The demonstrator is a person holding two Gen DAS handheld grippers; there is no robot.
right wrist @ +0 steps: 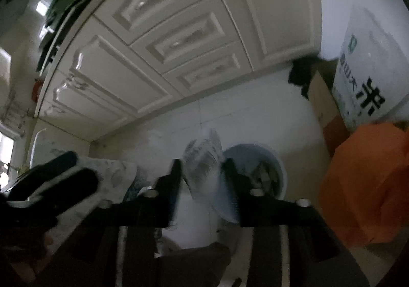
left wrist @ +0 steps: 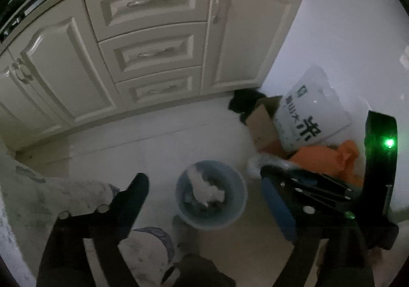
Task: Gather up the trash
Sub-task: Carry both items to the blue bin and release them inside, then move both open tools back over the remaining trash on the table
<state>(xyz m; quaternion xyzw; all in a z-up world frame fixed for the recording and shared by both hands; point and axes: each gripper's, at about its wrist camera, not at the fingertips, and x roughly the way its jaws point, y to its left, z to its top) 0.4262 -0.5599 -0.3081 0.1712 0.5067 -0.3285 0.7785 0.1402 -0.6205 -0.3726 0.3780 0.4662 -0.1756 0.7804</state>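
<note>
A round blue-grey trash bin (left wrist: 211, 195) stands on the pale floor with crumpled white paper (left wrist: 205, 188) inside it. My left gripper (left wrist: 202, 179) is open above the bin, one finger (left wrist: 133, 192) left of it, the other (left wrist: 286, 184) right of it, nothing between them. In the right wrist view my right gripper (right wrist: 203, 172) is shut on a clear, crinkled plastic wrapper (right wrist: 207, 159), held just left of the bin (right wrist: 258, 172). The left gripper's finger (right wrist: 64, 179) shows at that view's left edge.
Cream cabinets with drawers (left wrist: 150, 54) run along the back. By the wall at right lie a cardboard box (left wrist: 263, 123), a white sack with black print (left wrist: 309, 113), an orange bag (left wrist: 329, 159) and a black item (left wrist: 244, 102). A slippered foot (left wrist: 150, 251) is near the bin.
</note>
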